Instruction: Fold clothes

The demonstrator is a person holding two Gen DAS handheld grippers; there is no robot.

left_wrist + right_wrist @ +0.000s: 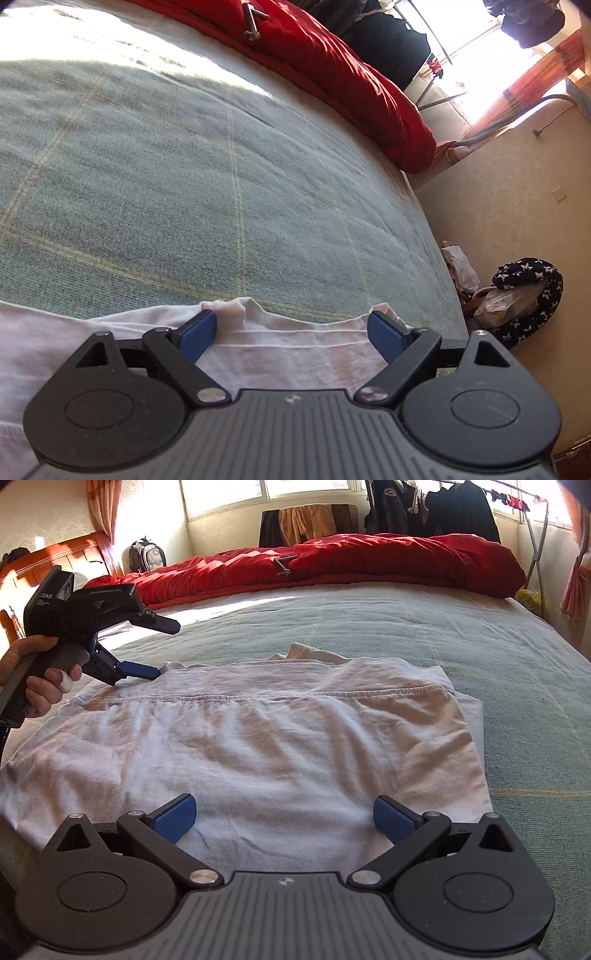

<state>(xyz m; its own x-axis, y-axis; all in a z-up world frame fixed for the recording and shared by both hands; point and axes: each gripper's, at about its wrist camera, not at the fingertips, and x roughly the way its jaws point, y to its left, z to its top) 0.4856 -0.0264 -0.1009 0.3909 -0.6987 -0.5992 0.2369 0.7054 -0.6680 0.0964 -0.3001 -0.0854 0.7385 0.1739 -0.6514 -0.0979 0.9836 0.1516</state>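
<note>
Right gripper (285,818) sits nearest, jaws spread wide, nothing between the pads, low over one white T-shirt (258,746) lying partly folded on the green bedspread (443,638). Left gripper (291,330) also gapes open at the shirt's far bunched edge, one blue finger (138,670) touching the cloth; a hand (35,675) holds its handle. One red duvet (369,559) along the far side. On the floor, one star-print bag (528,291), contents unclear.
</note>
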